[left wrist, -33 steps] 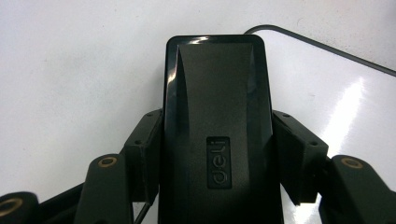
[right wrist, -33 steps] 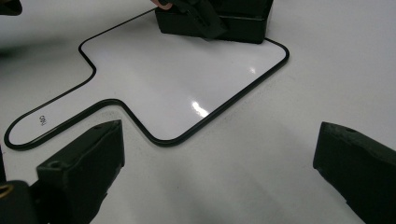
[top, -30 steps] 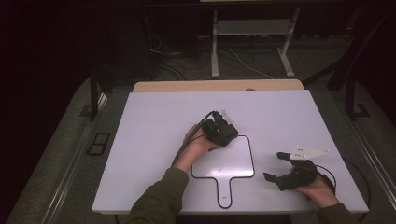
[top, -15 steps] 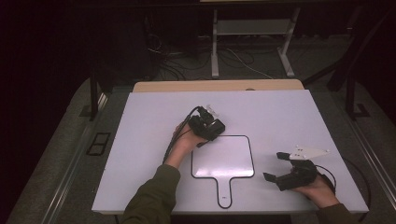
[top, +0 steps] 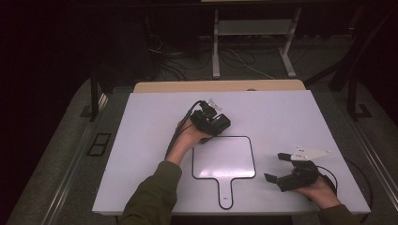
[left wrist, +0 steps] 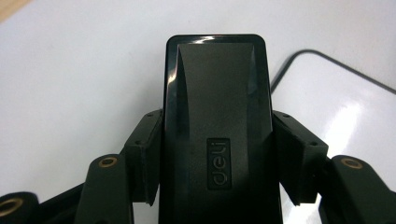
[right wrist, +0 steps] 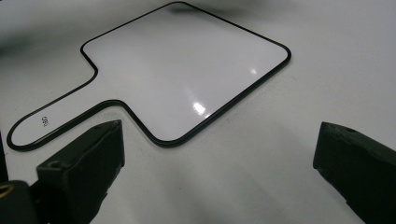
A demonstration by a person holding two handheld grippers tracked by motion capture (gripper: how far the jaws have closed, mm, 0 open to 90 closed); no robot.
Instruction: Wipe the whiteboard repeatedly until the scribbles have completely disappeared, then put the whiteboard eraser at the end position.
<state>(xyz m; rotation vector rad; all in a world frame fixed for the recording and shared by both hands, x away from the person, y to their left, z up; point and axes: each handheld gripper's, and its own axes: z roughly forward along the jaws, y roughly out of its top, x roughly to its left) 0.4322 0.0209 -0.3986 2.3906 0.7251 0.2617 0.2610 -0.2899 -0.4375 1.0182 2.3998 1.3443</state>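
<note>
A white bench [top: 141, 154] carries a small handled whiteboard [top: 224, 158], white with a thin black border, lying flat near the middle of the bench's near edge with its handle pointing toward that edge. In the right claw view the whiteboard [right wrist: 182, 79] is blank apart from a small printed mark on the handle.

The left claw [top: 213, 123] is held by the person's left hand [top: 190, 139] just beyond the whiteboard's far left corner, toward the middle of the bench. Its jaws are clamped on a black rectangular eraser [left wrist: 217, 121] that bears an embossed "deli" logo; in the left claw view the eraser stands between the two jaws, pressed on both sides, with the whiteboard's rounded corner [left wrist: 336, 93] just beside it.

The right claw [top: 281, 168] rests in the person's right hand [top: 321, 190] near the bench's near right corner, apart from the whiteboard's right side. Its jaws are spread wide with nothing between them, and it points toward the whiteboard.
</note>
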